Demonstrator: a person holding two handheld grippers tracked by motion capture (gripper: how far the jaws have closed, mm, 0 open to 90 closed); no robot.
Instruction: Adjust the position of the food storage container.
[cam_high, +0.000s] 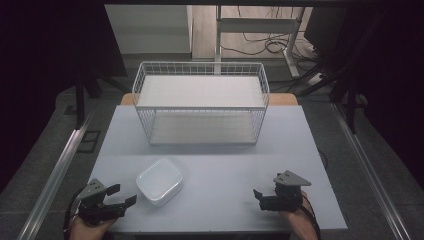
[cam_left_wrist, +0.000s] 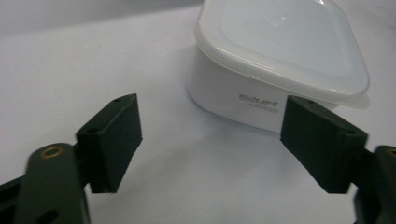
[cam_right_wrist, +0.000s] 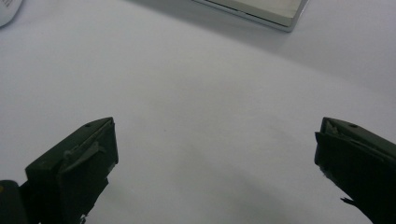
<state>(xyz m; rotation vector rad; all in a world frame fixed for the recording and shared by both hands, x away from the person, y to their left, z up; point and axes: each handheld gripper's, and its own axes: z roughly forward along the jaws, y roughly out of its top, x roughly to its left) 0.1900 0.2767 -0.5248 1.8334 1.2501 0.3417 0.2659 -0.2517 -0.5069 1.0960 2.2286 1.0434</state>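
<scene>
A white plastic container (cam_high: 160, 181) with a translucent lid sits on the table near the front left; small print marks its side wall (cam_left_wrist: 280, 42). My left gripper (cam_high: 124, 194) rests at the front left corner and points at the container. Its jaws stand apart (cam_left_wrist: 212, 130) with nothing between them, and the container is just beyond the tips. At the front right, my right gripper (cam_high: 265, 189) is open over bare table (cam_right_wrist: 215, 149) with nothing between its jaws. A hand holds each gripper from the bottom edge.
A white wire rack (cam_high: 200, 64) with an upper and a lower shelf stands at the back middle of the pale table (cam_high: 225, 160); its lower corner (cam_right_wrist: 261, 11) lies ahead of the right gripper. Beyond the table are dark floor, cables and a desk frame.
</scene>
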